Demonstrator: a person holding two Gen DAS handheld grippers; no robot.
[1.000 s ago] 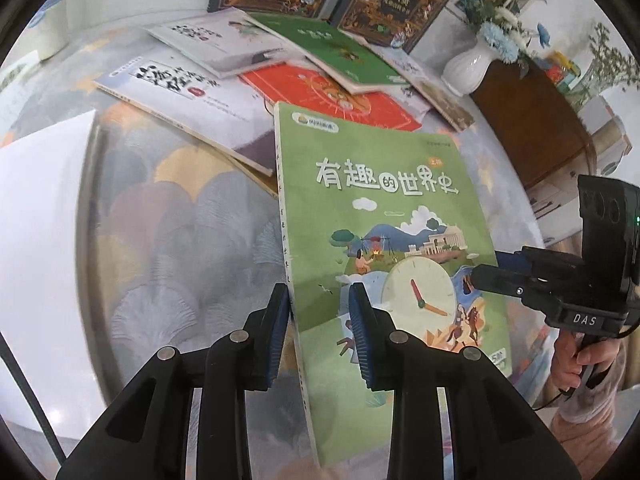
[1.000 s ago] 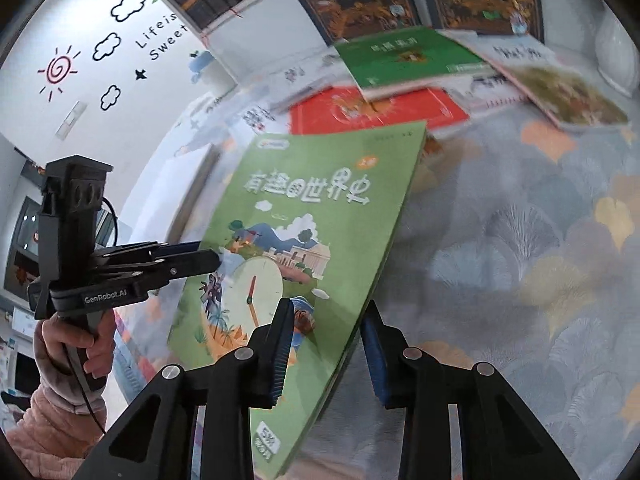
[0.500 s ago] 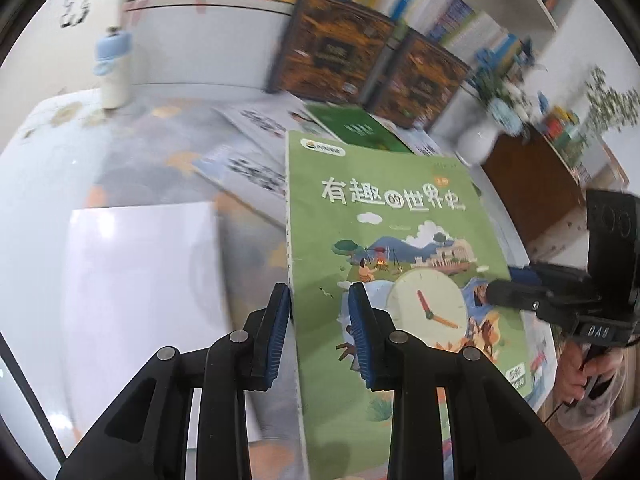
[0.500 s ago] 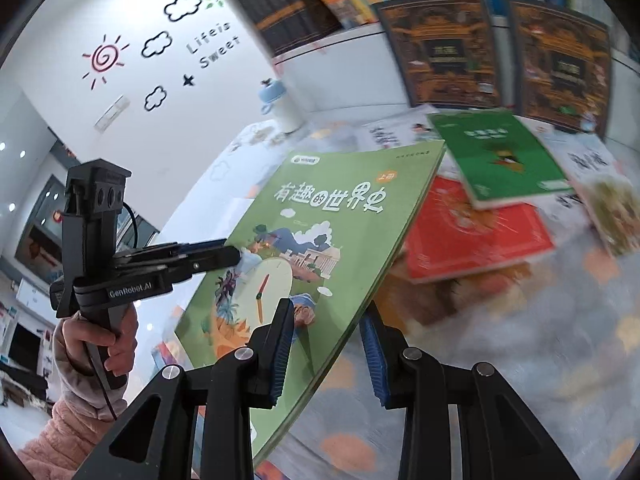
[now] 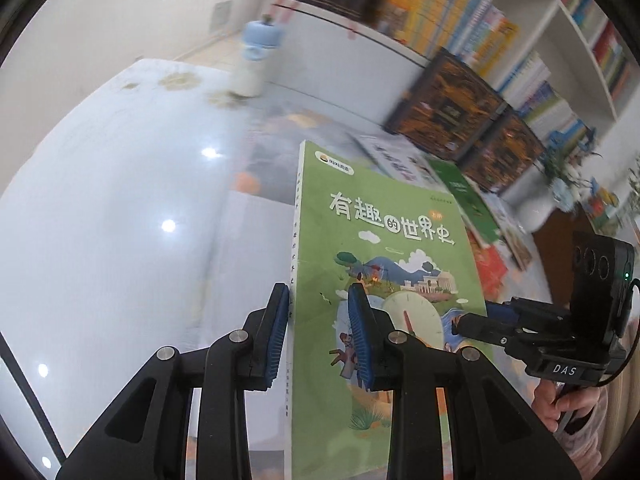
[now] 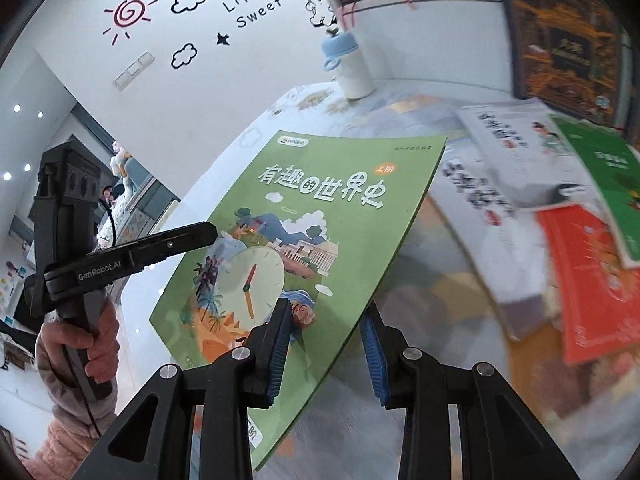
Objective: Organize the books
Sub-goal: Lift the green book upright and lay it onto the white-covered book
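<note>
At the far left of the bench (image 5: 100, 208), a white bottle with a pale blue cap (image 6: 346, 62) stands by the wall. Next, the left hand-held gripper (image 5: 318, 330) is clamped on the spine edge of the green book (image 5: 384, 264), its blue pads pressed on both sides, and the book is held up off the bench, cover facing up (a clock drawn on it). The right hand-held gripper (image 6: 326, 344) pinches the book's opposite long edge. Farther right lie a white book (image 6: 516, 148), a red book (image 6: 592, 280) and a dark green book (image 6: 608, 176), overlapping one another.
</note>
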